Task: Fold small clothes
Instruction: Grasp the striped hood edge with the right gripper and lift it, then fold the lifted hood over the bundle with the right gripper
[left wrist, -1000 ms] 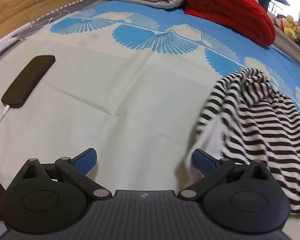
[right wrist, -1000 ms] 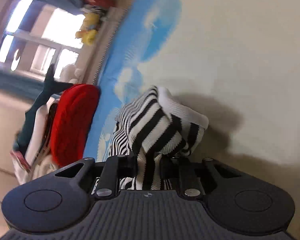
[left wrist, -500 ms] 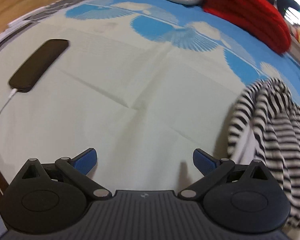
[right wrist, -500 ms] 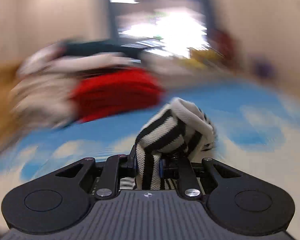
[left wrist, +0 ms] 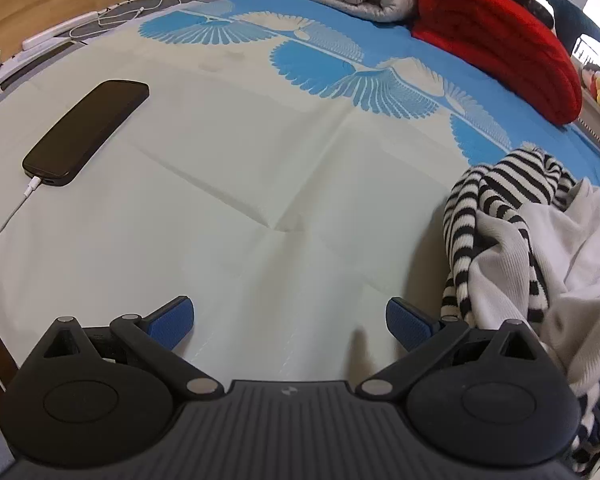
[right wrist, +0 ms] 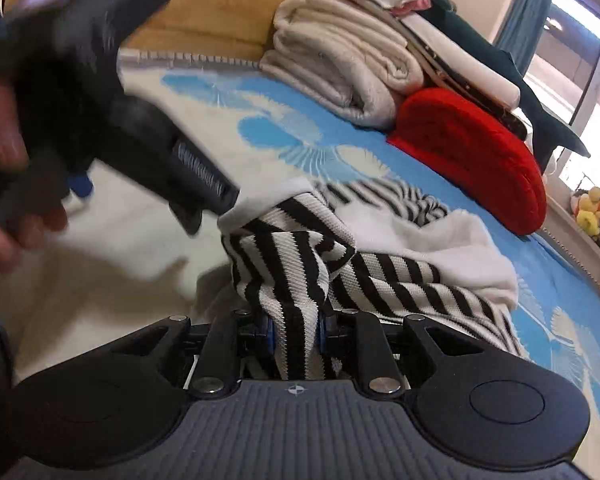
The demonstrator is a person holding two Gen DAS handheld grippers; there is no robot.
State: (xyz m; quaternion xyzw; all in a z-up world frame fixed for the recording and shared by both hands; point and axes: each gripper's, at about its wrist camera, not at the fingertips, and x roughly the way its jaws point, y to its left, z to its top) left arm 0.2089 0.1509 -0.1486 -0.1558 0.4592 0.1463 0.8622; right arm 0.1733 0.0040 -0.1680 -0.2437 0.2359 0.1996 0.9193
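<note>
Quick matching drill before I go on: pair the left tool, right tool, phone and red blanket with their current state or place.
Things:
1. left tool
2. right tool
3. phone
4. red blanket

States:
A. plugged into a white cable
B. shut on the striped garment
C. rolled at the far side of the bed
D. open, holding nothing

Pairs: 1-D, 2-B, 3-A, 4-C

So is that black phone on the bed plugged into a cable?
Yes, a white cable runs into the near end of the phone.
</note>
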